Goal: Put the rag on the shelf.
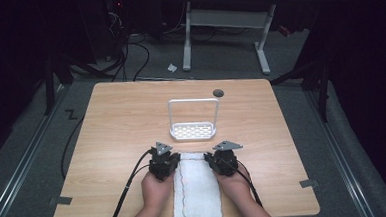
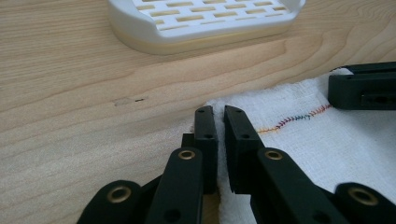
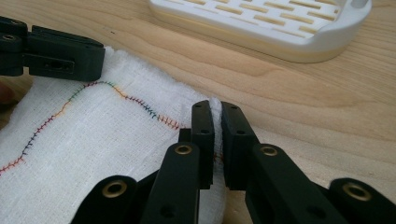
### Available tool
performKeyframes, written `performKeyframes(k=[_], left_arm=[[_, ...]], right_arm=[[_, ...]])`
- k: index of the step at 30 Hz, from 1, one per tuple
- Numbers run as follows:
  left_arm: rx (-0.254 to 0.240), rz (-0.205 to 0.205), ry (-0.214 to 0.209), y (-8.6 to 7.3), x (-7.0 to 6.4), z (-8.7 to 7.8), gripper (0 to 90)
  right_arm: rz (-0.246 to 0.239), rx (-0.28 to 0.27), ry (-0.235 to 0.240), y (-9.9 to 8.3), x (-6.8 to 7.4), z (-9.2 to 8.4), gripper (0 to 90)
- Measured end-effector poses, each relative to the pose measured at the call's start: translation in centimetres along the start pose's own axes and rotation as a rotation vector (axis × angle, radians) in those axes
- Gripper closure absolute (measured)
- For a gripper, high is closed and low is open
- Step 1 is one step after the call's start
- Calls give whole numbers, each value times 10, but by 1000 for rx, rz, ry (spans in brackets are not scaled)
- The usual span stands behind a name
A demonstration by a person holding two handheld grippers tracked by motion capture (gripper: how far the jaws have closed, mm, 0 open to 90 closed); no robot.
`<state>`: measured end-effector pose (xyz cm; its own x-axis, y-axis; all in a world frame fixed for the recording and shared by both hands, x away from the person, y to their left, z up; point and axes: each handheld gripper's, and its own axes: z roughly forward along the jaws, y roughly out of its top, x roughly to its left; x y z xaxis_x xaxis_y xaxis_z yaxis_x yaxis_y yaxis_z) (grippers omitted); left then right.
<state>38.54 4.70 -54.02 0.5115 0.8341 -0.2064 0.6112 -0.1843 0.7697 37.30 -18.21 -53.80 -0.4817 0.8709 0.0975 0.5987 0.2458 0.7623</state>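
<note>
White towel (image 1: 197, 191), folded into a long strip, lies at the middle of the table's (image 1: 106, 123) near edge, its far end just short of the white rack (image 1: 193, 131). High view: left gripper (image 1: 164, 157) and right gripper (image 1: 222, 157) sit at the towel's two far corners. Left gripper view: jaws narrow, pinched on the corner's cloth edge (image 2: 220, 105). Right gripper view: jaws likewise clamped on the opposite corner (image 3: 215, 105), stitching (image 3: 140, 105) alongside. For a clean lift, both hands should probably rise together, level, keeping the edge taut and clear of the rack.
</note>
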Motion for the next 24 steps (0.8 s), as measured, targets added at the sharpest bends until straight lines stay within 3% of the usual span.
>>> performKeyframes(k=[11, 20, 24], left_arm=[[-53, -36, -36, 0, 3, -7, 847], [-161, -16, -40, 10, -6, -24, 848], [-202, -9, -51, 18, -7, -32, 849]], right_arm=[[-42, -100, -14, 4, 6, -15, 859], [-56, -187, -39, 8, 13, -30, 858], [-69, -244, -38, 19, 16, -42, 859]])
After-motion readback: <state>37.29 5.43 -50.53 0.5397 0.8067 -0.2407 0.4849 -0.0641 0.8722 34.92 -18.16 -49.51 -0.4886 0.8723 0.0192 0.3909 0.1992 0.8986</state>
